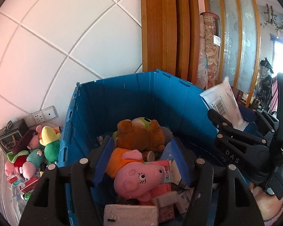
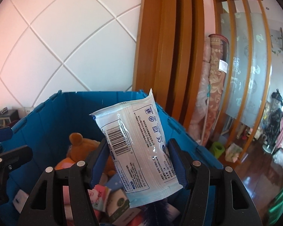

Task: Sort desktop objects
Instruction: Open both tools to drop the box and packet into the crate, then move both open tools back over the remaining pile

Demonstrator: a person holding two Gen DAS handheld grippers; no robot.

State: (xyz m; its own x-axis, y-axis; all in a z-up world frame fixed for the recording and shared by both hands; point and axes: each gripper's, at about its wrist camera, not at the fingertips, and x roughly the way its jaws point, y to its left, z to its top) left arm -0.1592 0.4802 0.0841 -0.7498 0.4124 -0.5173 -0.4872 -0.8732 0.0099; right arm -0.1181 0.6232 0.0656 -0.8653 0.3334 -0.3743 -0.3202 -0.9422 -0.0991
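Note:
A blue crate (image 1: 122, 103) (image 2: 47, 113) holds a brown bear plush (image 1: 137, 133) (image 2: 81, 143), a pink pig plush (image 1: 139, 179) in an orange dress, a pink Kotex pack (image 1: 165, 171) (image 2: 99, 197) and several small boxes. My left gripper (image 1: 141, 141) hangs open over the crate. The pig lies below and between its blue pads, and the right pad stands apart from it. My right gripper (image 2: 137, 141) (image 1: 234, 116) is shut on a white wipes packet (image 2: 134, 131) (image 1: 222, 101) with a barcode, held upright above the crate's right side.
Left of the crate lies a pile of plush toys (image 1: 37, 150) with small red boxes (image 1: 29, 184), a black gift box (image 1: 7, 139) and a wall socket (image 1: 41, 115). Behind stand a wooden door frame (image 1: 160, 28) and rolled carpets (image 1: 209, 47). A person's hand (image 1: 266, 205) grips the right tool.

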